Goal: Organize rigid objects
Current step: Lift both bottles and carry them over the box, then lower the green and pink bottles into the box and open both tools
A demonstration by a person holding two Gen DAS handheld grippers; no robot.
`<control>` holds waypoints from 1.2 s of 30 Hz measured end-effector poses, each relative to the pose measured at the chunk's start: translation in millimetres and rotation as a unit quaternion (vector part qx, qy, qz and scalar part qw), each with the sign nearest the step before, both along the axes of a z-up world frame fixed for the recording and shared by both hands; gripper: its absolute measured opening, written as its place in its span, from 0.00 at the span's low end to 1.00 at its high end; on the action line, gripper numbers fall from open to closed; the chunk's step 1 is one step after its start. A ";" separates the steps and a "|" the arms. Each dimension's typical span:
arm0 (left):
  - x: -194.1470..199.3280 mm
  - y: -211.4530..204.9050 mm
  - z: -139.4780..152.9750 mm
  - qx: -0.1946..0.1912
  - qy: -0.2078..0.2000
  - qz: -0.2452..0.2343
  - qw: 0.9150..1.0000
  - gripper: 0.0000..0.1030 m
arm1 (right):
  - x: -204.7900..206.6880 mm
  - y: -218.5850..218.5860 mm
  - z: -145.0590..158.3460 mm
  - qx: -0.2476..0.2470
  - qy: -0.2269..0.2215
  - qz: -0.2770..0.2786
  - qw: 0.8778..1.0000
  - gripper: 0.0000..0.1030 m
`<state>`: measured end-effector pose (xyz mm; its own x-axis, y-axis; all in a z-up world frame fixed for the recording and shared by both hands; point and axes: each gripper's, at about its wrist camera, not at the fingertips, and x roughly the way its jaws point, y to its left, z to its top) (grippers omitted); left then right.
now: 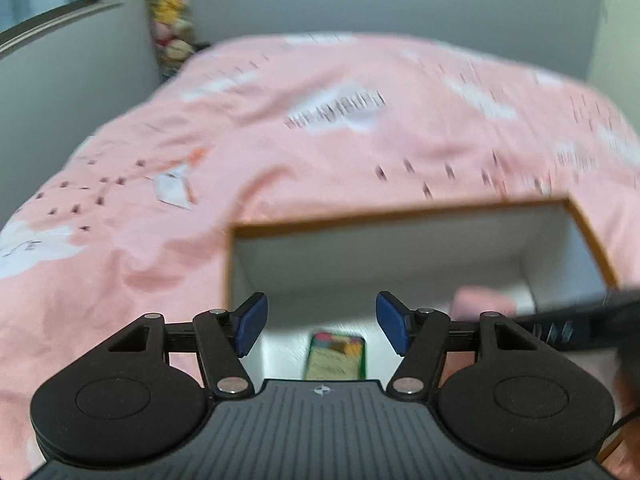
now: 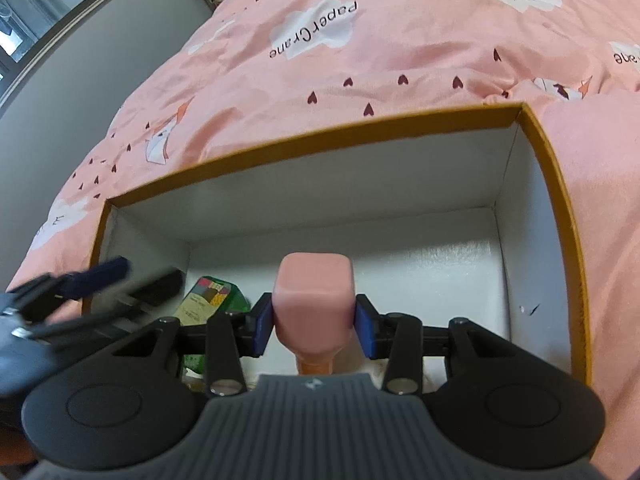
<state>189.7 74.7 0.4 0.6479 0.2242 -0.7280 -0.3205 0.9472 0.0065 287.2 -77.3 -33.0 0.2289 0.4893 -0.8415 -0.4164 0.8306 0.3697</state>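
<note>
An open cardboard box [image 2: 560, 208] with brown rim and white inside sits on the pink bed; it also shows in the left wrist view [image 1: 400, 216]. My right gripper [image 2: 314, 322] is shut on a pink bottle [image 2: 314, 300] and holds it inside the box. A green packet [image 2: 212, 292] lies on the box floor at the left; it also shows in the left wrist view [image 1: 336, 356]. My left gripper [image 1: 320, 322] is open and empty above that packet, and shows blurred in the right wrist view [image 2: 92, 284]. The pink bottle [image 1: 480, 304] shows blurred at the right.
The pink patterned duvet [image 2: 360, 60] covers the bed around the box. Grey walls [image 1: 60, 80] and a window [image 2: 40, 12] stand at the left. Plush toys [image 1: 170, 20] are stacked in the far corner.
</note>
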 end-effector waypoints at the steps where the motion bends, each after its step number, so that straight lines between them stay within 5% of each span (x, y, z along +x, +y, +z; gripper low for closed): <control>1: -3.7 2.2 4.3 0.001 -0.010 0.009 1.000 0.72 | -0.7 0.6 -1.5 0.001 0.002 0.001 1.000 0.41; 9: -30.1 30.5 18.7 -0.049 -0.069 0.043 0.995 0.73 | -4.7 26.0 -5.3 -0.014 -0.001 0.019 1.000 0.41; 14: -34.4 61.0 8.1 -0.146 -0.053 0.057 0.986 0.51 | -4.2 42.3 -1.7 -0.032 -0.023 0.030 0.999 0.41; 17: -37.0 67.2 0.4 -0.173 -0.043 0.058 0.982 0.35 | -4.6 53.6 2.4 -0.036 -0.033 0.042 0.998 0.41; 29: -40.6 65.4 -2.0 -0.172 -0.045 0.060 0.982 0.28 | 10.1 72.0 -14.7 0.024 0.061 0.004 0.998 0.41; 36: -40.2 65.0 -2.6 -0.170 -0.044 0.063 0.982 0.26 | 2.6 95.1 -25.5 -0.017 0.061 0.030 0.998 0.42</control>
